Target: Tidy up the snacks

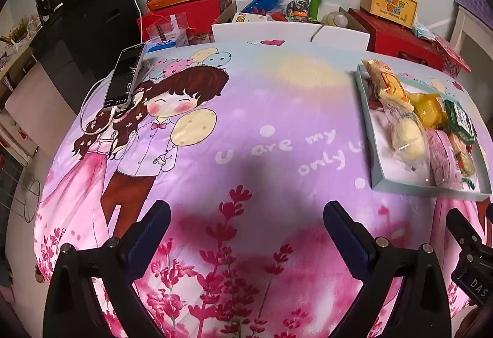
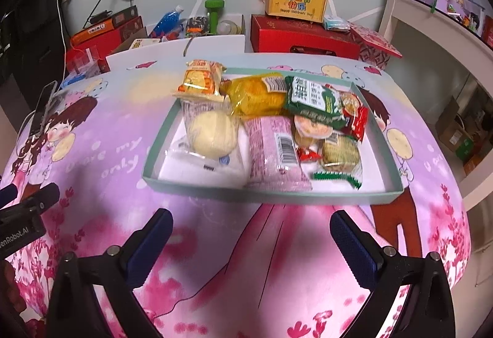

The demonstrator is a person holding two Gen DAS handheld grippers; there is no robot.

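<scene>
Both tools (image 1: pixel 246 214) (image 2: pixel 251 222) gape wide, holding nothing.

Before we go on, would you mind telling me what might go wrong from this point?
1. The orange snack packet overhangs the tray's far rim; a nudge might tip it onto the cloth.
2. Packets lie piled together, so the open right tongs may pinch two at once.
3. The phone rests tilted with a trailing cable that the left tongs could snag.

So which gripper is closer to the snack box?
Right. The right gripper is open and faces the snack box straight ahead. The left gripper, also open, sits off to the box's left over the bare cloth.
</scene>
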